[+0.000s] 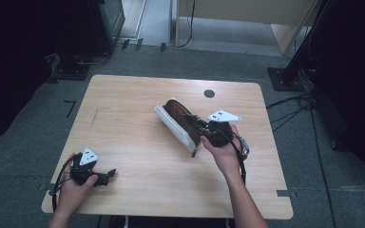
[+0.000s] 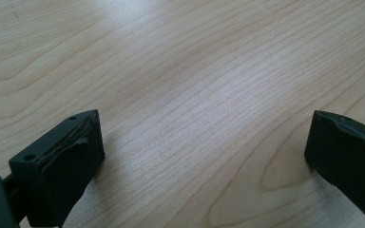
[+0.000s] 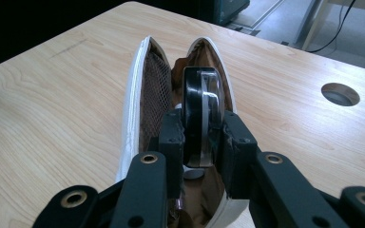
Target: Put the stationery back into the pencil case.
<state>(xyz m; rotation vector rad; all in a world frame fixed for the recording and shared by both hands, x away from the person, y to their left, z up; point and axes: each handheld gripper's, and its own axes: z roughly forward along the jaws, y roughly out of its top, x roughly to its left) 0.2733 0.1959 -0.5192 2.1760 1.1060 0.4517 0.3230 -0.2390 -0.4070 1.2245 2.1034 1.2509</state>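
- Right gripper [image 3: 202, 137]: jaws pinch a black disc [image 3: 202, 105] edge-on, pads on its two flat faces. The grip looks firm and centred.
- Disc hangs just ahead of my jaws, between the two white-edged halves of the brown case [image 3: 133, 109], which lies open on the table [image 3: 52, 118].
- Step in hand, as I judge it: seating the disc in the gap between the halves. I can't tell whether it touches the lining yet.
- To do it well, I hold the disc in line with the slot and go in slowly and straight, off the mesh side to my left.
- Risk: my knuckles nudge a rim and the case slides; I loosen only once the disc rests.
- Left gripper [image 2: 204, 147]: jaws spread wide over bare wood, holding nothing, well apart from the case. It could brace the case.
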